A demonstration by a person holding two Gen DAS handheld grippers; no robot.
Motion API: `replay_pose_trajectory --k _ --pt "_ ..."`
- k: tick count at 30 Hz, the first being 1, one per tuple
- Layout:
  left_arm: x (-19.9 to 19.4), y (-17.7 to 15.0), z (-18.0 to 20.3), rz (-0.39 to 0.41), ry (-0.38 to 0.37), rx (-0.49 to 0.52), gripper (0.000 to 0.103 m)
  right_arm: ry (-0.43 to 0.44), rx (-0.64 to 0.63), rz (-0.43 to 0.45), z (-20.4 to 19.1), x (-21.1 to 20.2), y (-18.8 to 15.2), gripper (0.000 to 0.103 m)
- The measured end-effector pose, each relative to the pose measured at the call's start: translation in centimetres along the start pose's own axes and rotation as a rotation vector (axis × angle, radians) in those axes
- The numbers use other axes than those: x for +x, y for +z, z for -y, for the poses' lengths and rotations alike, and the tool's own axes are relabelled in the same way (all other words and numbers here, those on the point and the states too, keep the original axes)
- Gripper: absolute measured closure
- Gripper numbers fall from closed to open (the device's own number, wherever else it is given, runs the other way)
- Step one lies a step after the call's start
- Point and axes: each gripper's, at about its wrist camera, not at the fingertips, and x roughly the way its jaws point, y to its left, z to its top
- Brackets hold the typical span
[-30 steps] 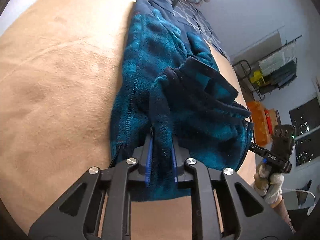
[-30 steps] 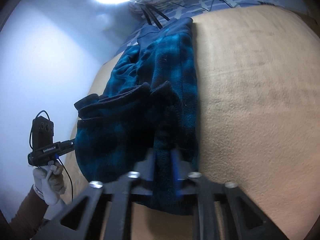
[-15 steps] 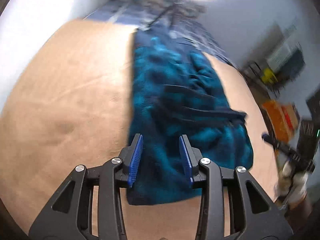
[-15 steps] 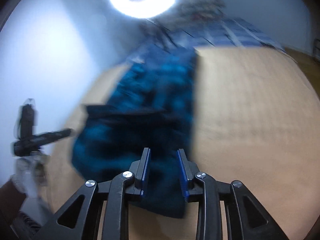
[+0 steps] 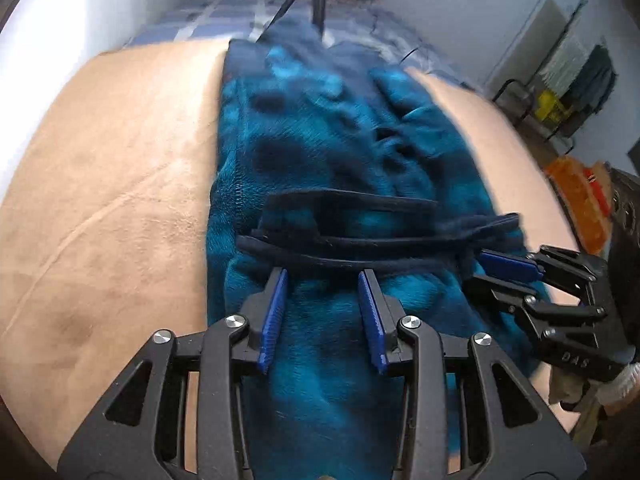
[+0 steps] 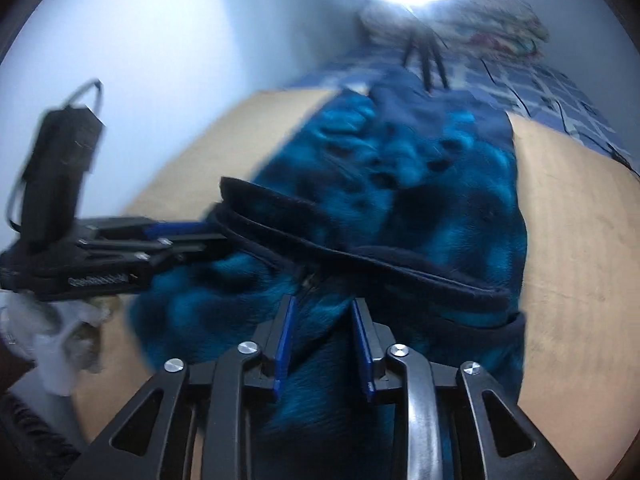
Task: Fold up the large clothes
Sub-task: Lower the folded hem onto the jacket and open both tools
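Blue fleece garment (image 5: 320, 152) lies as long narrow strip on tan bed cover (image 5: 112, 168), running 6 to 12 o'clock, near end doubled over. Left gripper (image 5: 323, 307) and right gripper (image 6: 323, 341): jaws part-open, empty, over fabric. Judgement: lengthwise fold done; further cross-folds remain.

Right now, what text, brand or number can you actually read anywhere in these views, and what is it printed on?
"DAS": pale letters on the black body of the right gripper, seen from the left wrist.
White lettering on the black body of the left gripper, seen from the right wrist: too blurred to read.
Teal-and-navy fleece garment: no label visible.
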Motion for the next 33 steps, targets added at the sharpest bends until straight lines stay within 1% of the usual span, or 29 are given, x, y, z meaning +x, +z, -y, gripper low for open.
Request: replay_pose_trajectory --k 1,3,5,6,7,9,12,16,18,20,23,27,30,31,33 --pt "1.0 0.0 -0.2 -0.011 0.006 -0.004 0.066 0.016 0.024 -0.013 0.5 0.9 -0.4 0.074" --pt "1.1 -0.1 -0.2 0.010 0.010 0.017 0.066 0.025 0.048 0.002 0.7 1.2 -0.5 0.074" --pt "0.4 -0.2 -0.4 0.013 -0.008 0.018 0.066 0.044 0.052 -0.003 0.7 0.5 -0.1 0.074" --pt "-0.4 -0.3 -0.6 0.017 -0.013 0.017 0.066 0.064 0.063 0.007 1.0 0.0 0.0 0.074" --pt "-1.3 -0.5 -0.8 0.028 -0.005 0.014 0.066 0.091 0.084 0.037 1.4 -1.0 0.0 0.074" --pt "-3.1 -0.7 -1.4 0.056 0.010 0.020 0.066 0.087 0.124 0.094 2.7 -3.0 0.0 0.074" --pt "-5.3 -0.1 -2.6 0.093 0.014 0.023 0.066 0.090 0.176 0.132 4.7 -4.8 0.3 0.074" --pt "-6.7 2.0 -3.9 0.117 -0.009 0.006 0.066 0.073 0.212 0.168 7.1 -6.5 1.7 0.072" --pt "-6.6 3.4 -4.1 0.132 -0.002 0.008 0.066 0.039 0.195 0.178 7.5 -6.7 2.8 0.072" --pt "-5.9 4.9 -3.9 0.135 0.002 0.025 0.066 0.006 0.175 0.172 7.8 -5.9 4.2 0.073" --pt "-4.2 7.2 -3.3 0.131 -0.004 0.043 0.066 -0.003 0.168 0.157 8.2 -4.4 6.0 0.075" --pt "-0.9 9.6 -3.0 0.118 -0.025 0.039 0.066 -0.025 0.151 0.136 8.1 -0.7 8.3 0.075" --pt "2.3 11.1 -3.5 0.087 -0.060 -0.001 0.066 -0.078 0.167 0.097 8.4 2.3 8.9 0.075" --pt "3.8 11.5 -3.8 0.062 -0.071 -0.015 0.066 -0.093 0.181 0.079 8.8 3.5 9.1 0.075" --pt "5.8 11.7 -4.1 0.020 -0.078 -0.022 0.066 -0.105 0.200 0.041 9.6 5.1 9.0 0.078"
